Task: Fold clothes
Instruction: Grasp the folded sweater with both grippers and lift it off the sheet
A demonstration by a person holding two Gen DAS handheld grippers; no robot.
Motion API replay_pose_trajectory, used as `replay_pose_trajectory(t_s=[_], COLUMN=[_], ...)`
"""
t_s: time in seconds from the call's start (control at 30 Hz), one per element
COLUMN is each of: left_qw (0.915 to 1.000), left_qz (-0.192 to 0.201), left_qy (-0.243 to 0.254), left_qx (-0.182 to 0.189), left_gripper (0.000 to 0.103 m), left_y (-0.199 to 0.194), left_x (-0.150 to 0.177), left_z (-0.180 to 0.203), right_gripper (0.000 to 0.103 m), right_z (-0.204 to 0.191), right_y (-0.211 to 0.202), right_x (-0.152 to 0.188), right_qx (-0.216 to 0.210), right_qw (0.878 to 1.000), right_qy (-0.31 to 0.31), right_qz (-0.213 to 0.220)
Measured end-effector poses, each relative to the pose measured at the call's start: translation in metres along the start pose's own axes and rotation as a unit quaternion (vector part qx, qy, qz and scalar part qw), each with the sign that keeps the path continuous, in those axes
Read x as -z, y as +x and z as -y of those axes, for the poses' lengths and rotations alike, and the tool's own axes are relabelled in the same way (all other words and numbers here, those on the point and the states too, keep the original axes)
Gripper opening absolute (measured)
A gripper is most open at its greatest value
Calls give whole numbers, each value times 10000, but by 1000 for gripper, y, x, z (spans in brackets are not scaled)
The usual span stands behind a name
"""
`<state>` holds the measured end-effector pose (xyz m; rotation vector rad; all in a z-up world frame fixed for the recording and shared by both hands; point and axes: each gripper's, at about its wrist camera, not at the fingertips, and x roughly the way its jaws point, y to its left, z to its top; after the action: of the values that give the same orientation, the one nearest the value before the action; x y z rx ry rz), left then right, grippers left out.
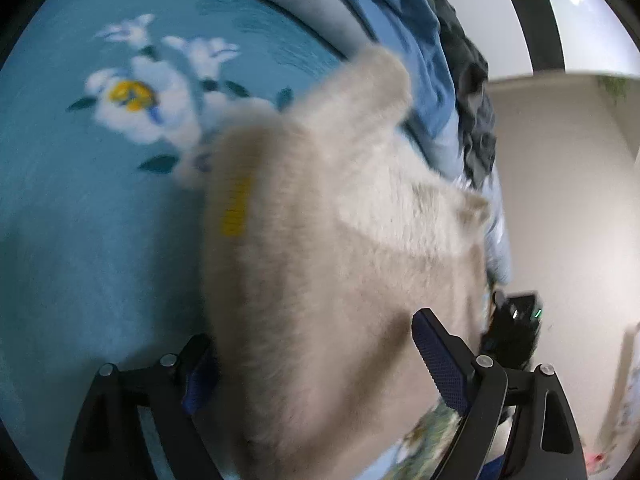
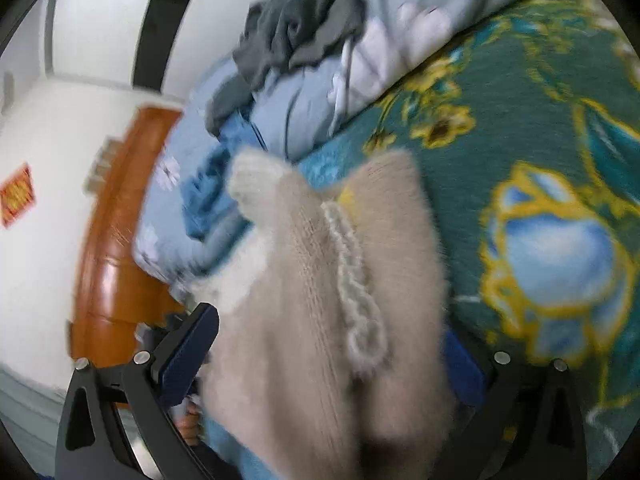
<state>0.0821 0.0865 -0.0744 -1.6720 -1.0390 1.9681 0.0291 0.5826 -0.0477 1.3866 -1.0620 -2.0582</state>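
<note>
Both grippers, left (image 1: 316, 364) and right (image 2: 332, 356), gape over the fuzzy beige sweater (image 1: 340, 240).
Seemingly just released mid-fold; next, regrip 1 edge.

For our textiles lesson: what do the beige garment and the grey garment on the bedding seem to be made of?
Beige garment: probably fuzzy knitted wool or a wool-like yarn; knit ribs and a hairy nap show. Grey garment: seemingly thin matte jersey, crumpling in soft folds.

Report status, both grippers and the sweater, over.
Left gripper open, right gripper open. Beige sweater between both jaws, unpinched. Grey garment behind, clear.
</note>
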Motion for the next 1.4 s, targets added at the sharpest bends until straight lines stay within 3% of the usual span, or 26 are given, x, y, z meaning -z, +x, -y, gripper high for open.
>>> replay_pose_trajectory(t_s=[0.27, 0.4, 0.57, 0.7, 0.8, 0.87, 0.9, 1.0, 1.1, 1.2, 1.4], left_qw=[9984, 9992, 9981, 9982, 9982, 9982, 9983, 9982, 9982, 9978, 9963], left_qz=[63, -83, -181, -33, 66, 127, 156, 264, 454, 604, 841], left_qy=[-248, 94, 587, 583, 554, 516, 486, 421, 259, 136, 106], left_qx=[498, 381, -109, -160, -209, -264, -294, -346, -281, -215, 115], left_gripper=[92, 103, 103, 101, 91, 85, 80, 64, 51, 44, 41], left_y=[-2, 5, 12, 10, 4, -1, -3, -9, -16, -25, -62], left_x=[3, 4, 7, 8, 8, 8, 8, 11, 16, 22, 37], left_z=[-15, -2, 15, 16, 12, 8, 6, 4, 2, 4, 15], right_gripper=[97, 98, 103, 103, 92, 67, 62, 60, 49, 45, 43], right_z=[12, 10, 6, -2, 1, 5, 8, 3, -8, -26, -88], right_y=[-4, -3, 0, 8, 8, 7, 7, 9, 4, -3, -14], right_x=[-1, 2, 4, 2, -2, -7, -8, -7, -6, -7, -16], right_qx=[-106, -55, -34, 101, 196, 264, 285, 408, 403, 296, 308], right_qw=[9997, 9989, 9986, 9988, 9990, 9992, 9993, 9990, 9991, 9995, 9988], right_qy=[-52, -267, -385, -349, -296, -205, -127, -38, 110, 112, -385], right_qz=[-230, -388, -359, -330, -286, -239, -220, -151, -32, 21, -67])
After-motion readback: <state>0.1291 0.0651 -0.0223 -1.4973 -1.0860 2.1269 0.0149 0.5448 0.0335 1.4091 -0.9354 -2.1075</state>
